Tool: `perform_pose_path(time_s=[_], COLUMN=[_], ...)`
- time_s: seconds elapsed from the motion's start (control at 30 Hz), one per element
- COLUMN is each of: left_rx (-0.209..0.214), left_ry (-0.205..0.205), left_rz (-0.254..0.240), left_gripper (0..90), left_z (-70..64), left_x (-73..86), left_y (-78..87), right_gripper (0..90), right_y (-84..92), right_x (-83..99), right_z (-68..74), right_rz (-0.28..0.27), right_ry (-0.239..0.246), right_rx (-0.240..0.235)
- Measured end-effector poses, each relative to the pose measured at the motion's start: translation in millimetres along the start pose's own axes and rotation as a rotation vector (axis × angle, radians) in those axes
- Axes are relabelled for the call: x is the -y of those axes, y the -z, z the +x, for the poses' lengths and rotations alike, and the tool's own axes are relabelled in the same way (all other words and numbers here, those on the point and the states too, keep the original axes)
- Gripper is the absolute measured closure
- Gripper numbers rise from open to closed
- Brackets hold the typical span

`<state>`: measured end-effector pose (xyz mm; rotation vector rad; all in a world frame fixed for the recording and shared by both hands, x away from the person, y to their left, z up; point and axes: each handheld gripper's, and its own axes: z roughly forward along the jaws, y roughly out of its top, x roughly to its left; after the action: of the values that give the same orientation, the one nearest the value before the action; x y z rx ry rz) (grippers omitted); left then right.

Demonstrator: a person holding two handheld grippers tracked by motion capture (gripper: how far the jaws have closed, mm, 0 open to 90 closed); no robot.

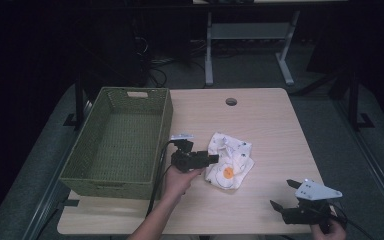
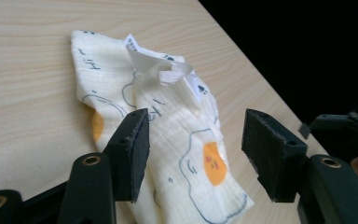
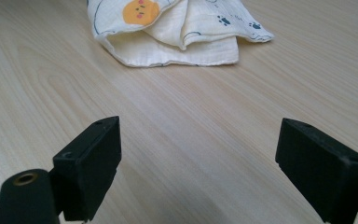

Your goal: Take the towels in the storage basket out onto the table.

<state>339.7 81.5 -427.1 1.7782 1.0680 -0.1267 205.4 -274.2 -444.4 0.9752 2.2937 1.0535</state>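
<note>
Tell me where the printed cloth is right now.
In the high view the printed cloth lies crumpled mid-table, right of the green basket, directly ahead of the open left hand-held gripper.

— Where does the cloth (image 1: 228,161) lie?
— On the table (image 1: 275,135), near its middle, just right of the basket (image 1: 120,141), which sits at the table's left edge.
— And the grippers?
— The left gripper (image 1: 214,159) sits between basket and cloth, jaws at the cloth's edge; the right gripper (image 1: 284,194) is at the near right corner, well apart.
</note>
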Motion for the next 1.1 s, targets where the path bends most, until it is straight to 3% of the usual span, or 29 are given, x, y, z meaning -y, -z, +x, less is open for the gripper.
perform_pose_path(time_s=[0.17, 0.37, 0.57, 0.8, 0.9, 1.1], left_rx=[0.039, 0.044, 0.069, 0.074, 0.1, 0.102], left_ry=[-0.006, -0.053, -0.068, -0.116, -0.117, -0.133], left_rz=[-0.006, -0.007, -0.035, -0.022, -0.015, -0.004], left_gripper=[39.1, 37.2, 35.5, 34.3, 33.7, 32.7], left_z=[-4.5, -12.8, -12.4, -18.9, -17.5, -15.5], left_x=[7.2, 16.1, 28.6, 41.7, 46.2, 61.1], left_y=[4.4, 9.9, 17.6, 22.5, 25.3, 32.1], right_gripper=[13.9, 13.9, 13.9, 13.9, 13.9, 13.9], right_y=[-0.8, -1.4, -0.4, -0.8, -0.8, -0.7], right_x=[0.0, -0.2, -0.4, -0.3, -0.2, 0.3], right_z=[-0.3, 0.1, 0.5, 0.9, 0.8, 0.6], right_rz=[0.004, 0.008, 0.003, 0.005, 0.007, 0.004], right_ry=[0.005, 0.007, 0.009, 0.011, 0.005, -0.002], right_rx=[0.001, 0.004, 0.008, 0.008, 0.01, 0.01])
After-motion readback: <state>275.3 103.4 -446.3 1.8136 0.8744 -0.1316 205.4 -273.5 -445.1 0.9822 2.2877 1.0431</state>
